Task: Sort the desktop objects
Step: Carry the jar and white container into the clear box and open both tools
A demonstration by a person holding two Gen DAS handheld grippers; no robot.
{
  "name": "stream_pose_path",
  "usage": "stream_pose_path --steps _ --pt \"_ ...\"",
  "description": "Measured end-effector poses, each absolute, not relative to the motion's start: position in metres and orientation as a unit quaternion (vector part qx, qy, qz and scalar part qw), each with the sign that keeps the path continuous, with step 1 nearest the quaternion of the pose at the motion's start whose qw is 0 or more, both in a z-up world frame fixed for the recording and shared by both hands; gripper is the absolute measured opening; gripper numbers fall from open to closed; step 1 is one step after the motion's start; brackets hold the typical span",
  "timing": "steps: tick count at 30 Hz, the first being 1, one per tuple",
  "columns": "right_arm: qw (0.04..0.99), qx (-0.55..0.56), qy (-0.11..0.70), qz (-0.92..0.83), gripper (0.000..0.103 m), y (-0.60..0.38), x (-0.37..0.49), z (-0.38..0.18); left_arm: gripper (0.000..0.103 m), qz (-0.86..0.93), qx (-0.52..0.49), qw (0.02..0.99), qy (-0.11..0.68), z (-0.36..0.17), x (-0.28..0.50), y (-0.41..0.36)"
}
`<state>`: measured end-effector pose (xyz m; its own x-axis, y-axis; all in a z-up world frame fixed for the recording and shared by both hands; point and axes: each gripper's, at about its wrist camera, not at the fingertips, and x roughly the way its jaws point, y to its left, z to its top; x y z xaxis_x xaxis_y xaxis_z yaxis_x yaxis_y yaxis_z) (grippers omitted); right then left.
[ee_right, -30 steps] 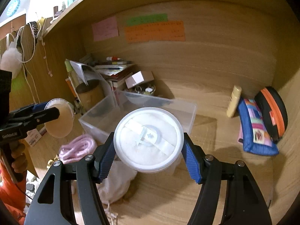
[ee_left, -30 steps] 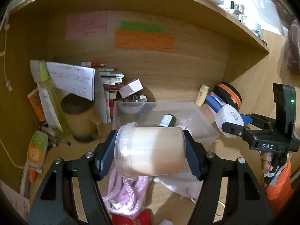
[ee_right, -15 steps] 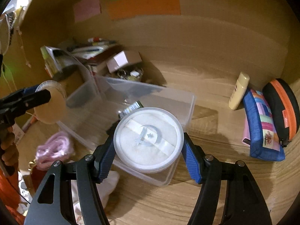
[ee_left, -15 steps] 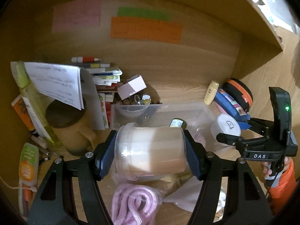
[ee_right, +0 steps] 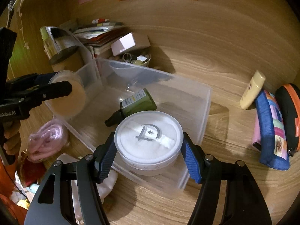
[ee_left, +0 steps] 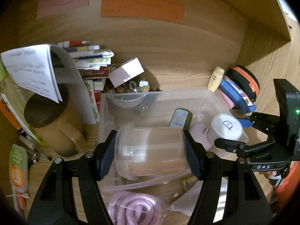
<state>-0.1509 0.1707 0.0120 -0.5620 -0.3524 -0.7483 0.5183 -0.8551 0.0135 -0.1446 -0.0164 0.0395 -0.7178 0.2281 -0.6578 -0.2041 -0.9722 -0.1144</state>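
My left gripper [ee_left: 150,151] is shut on a clear beige jar [ee_left: 150,150] lying sideways, held over the near left part of a clear plastic bin [ee_left: 116,101]. My right gripper [ee_right: 148,150] is shut on a round white powder compact [ee_right: 148,140] with a "D" logo, held over the bin's near right end [ee_right: 204,108]. A dark green dropper bottle [ee_right: 136,103] lies inside the bin; it also shows in the left wrist view [ee_left: 181,117]. The compact also shows in the left wrist view [ee_left: 226,126], and the jar in the right wrist view [ee_right: 67,95].
A brown mug [ee_left: 50,123], papers and books [ee_left: 90,60], a small white box [ee_left: 126,72] and a bowl of trinkets [ee_right: 133,58] crowd the back left. A cream tube [ee_right: 252,90], blue pouch [ee_right: 271,131] and orange-black case [ee_right: 288,116] lie right. Pink cord [ee_left: 135,208] lies in front.
Both grippers have moved forward and down toward the bin, each keeping its object. The jar and the compact now hang over the bin's inside instead of in front of it.
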Motion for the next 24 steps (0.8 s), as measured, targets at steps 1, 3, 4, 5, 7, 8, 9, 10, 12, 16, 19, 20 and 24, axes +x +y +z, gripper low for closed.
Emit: stream_pose_path --steps 1,3,4,5,7,8,9,10,12,16,19,20,24 --pt "0.248 0.397 0.105 -0.877 0.063 0.169 -0.151 0.011 0.067 0.925 -0.36 0.116 -0.015 0.037 -0.146 -0.016" --pt "0.254 0.4 0.1 -0.875 0.063 0.167 -0.152 0.01 0.067 0.924 -0.366 0.114 -0.01 0.034 -0.151 -0.013" --pt "0.255 0.403 0.098 -0.874 0.063 0.166 -0.154 0.009 0.067 0.923 -0.369 0.113 -0.008 0.032 -0.153 -0.012" --pt "0.256 0.405 0.097 -0.872 0.063 0.165 -0.155 0.008 0.067 0.922 -0.371 0.112 -0.007 0.031 -0.154 -0.012" --pt "0.255 0.407 0.098 -0.871 0.063 0.162 -0.157 0.006 0.067 0.92 -0.376 0.112 -0.006 0.028 -0.157 -0.011" --pt "0.254 0.409 0.098 -0.871 0.063 0.162 -0.159 0.005 0.067 0.919 -0.378 0.113 -0.005 0.027 -0.159 -0.01" --pt "0.252 0.407 0.102 -0.872 0.063 0.16 -0.159 0.005 0.067 0.918 -0.379 0.113 -0.005 0.026 -0.16 -0.009" --pt "0.25 0.406 0.107 -0.873 0.063 0.159 -0.159 0.005 0.067 0.918 -0.381 0.114 -0.004 0.024 -0.161 -0.008" --pt "0.25 0.405 0.111 -0.872 0.063 0.156 -0.16 0.004 0.067 0.916 -0.384 0.114 -0.001 0.022 -0.163 -0.006" --pt "0.256 0.414 0.107 -0.867 0.063 0.154 -0.164 0.003 0.067 0.913 -0.392 0.113 0.01 0.017 -0.165 -0.001" --pt "0.252 0.416 0.106 -0.867 0.063 0.153 -0.164 0.003 0.067 0.907 -0.403 0.12 0.009 0.014 -0.166 -0.002" --pt "0.25 0.416 0.107 -0.868 0.063 0.153 -0.164 0.003 0.067 0.905 -0.408 0.122 0.007 0.013 -0.166 -0.002" --pt "0.244 0.412 0.113 -0.871 0.063 0.153 -0.161 0.004 0.067 0.903 -0.414 0.115 0.019 0.011 -0.166 0.002"
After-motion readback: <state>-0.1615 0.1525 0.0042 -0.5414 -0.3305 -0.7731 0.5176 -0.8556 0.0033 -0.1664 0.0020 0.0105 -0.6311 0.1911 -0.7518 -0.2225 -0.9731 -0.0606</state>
